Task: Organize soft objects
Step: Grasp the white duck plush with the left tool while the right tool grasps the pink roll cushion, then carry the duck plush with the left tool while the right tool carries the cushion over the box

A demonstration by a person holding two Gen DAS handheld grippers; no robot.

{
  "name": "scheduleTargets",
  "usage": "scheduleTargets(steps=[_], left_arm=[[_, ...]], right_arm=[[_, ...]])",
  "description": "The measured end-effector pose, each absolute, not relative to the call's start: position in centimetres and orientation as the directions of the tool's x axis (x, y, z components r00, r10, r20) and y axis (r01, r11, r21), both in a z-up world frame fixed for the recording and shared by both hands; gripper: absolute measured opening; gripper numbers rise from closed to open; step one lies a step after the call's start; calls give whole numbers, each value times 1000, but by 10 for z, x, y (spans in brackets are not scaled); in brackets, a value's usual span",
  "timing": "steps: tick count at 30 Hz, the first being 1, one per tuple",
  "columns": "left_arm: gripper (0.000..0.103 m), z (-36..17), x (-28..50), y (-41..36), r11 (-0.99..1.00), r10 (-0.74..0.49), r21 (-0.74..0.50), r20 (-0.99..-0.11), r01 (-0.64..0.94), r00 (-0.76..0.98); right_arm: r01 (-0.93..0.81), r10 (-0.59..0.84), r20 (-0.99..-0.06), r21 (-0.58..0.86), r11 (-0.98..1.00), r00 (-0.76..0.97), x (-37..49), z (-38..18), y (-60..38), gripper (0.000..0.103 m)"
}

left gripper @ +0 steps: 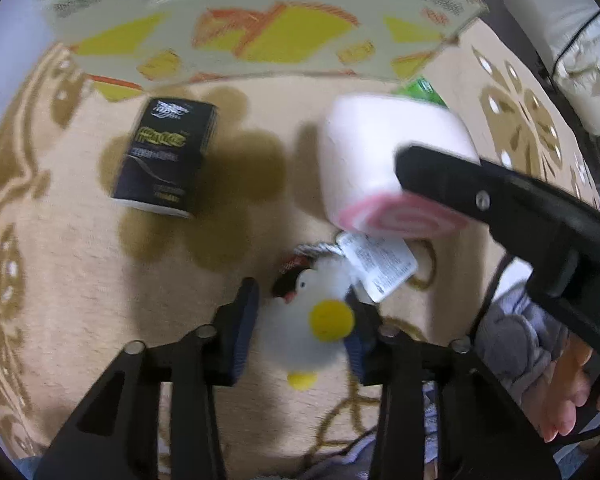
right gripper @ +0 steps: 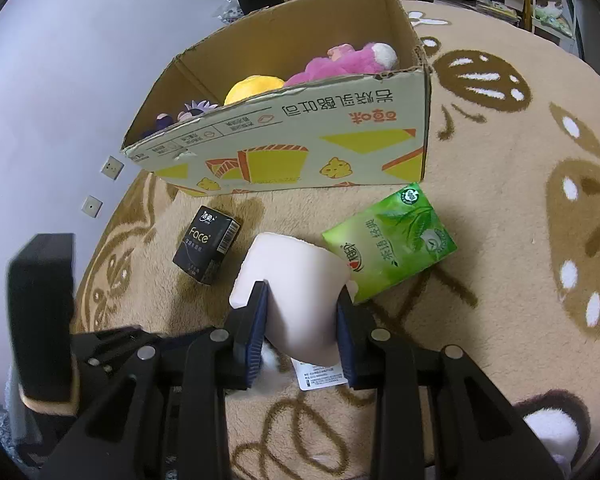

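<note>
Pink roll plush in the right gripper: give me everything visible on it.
The pink roll plush is a pale pink, soft-looking cylinder; its end face shows a darker pink and white swirl. A white printed tag hangs below it. The right gripper is shut on its sides, pads pressing in, holding it above the beige carpet, near the green tissue pack.

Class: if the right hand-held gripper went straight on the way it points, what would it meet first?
Probably the cardboard box; the right hand-held gripper, shut on the pink plush roll, points toward its near wall. Depth is unclear.
</note>
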State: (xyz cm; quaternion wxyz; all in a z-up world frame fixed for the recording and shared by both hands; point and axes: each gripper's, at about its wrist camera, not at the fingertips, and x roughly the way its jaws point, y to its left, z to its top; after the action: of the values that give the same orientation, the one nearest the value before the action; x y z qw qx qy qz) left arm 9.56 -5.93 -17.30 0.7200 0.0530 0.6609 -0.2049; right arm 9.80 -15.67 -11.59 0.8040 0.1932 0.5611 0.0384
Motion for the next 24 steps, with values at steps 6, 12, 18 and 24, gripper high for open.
scheduleTargets(steps=[6, 12, 18, 24], left_arm=[[29, -168, 89, -71, 908, -172, -119, -980, 403, 99], [29, -136, 91, -63, 933, -124, -19, -954, 359, 271], [29, -109, 89, -60, 933, -75, 79, -910, 350, 407], [29, -82, 92, -40, 940, -19, 178, -825, 292, 565]], right_arm=[[162, 265, -884, 348, 923, 386, 95, -110, -162, 33], [150, 252, -870, 341, 928, 423, 92, -93, -167, 33], [137, 235, -854, 331, 934, 464, 91, -75, -173, 33], [125, 235, -819, 347, 930, 523, 93, -53, -180, 33]])
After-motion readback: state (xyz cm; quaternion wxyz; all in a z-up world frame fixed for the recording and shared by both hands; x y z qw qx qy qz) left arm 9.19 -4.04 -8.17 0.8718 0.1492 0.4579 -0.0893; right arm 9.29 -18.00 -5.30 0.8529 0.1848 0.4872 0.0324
